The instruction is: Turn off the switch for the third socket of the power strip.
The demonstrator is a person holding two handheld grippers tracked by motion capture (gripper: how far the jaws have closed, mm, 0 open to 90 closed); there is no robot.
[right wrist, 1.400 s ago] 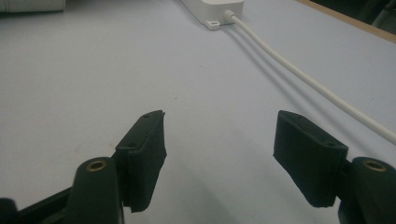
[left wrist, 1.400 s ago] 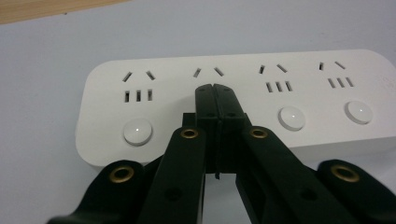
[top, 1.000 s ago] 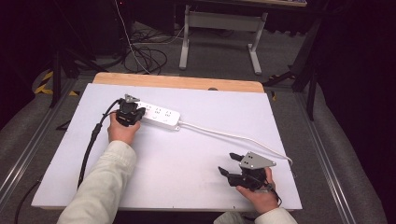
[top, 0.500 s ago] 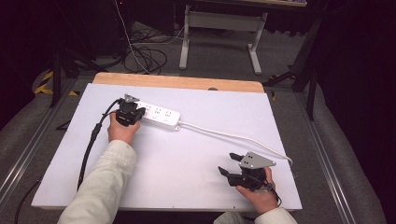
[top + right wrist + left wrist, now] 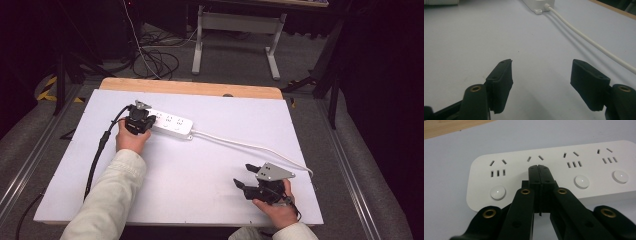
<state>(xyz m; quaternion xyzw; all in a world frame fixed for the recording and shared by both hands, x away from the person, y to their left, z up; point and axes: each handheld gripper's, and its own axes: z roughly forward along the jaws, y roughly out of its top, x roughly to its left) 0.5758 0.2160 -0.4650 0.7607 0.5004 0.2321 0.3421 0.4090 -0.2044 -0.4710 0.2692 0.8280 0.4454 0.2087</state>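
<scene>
A long white plastic power strip point(image 5: 170, 123) with four sets of sockets and round white push-buttons lies flat on the pale lilac tabletop point(image 5: 200, 170), toward its far left part, just before the bare wooden strip point(image 5: 190, 88) along the far edge; its thin white cord point(image 5: 250, 146) leaves the right end and runs across the tabletop toward the near right. The left gripper point(image 5: 539, 171) is at the strip's left end; its black fingers point(image 5: 534, 180) are pressed together with nothing between them, and their tips rest on the strip's top face over the second socket set from the left, between two of the round buttons point(image 5: 498, 192). The right gripper point(image 5: 541, 72) sits well apart from the strip, low over the near right part of the tabletop; its fingers point(image 5: 500, 80) stand wide apart and empty, the cord passing just beyond them to the right.
</scene>
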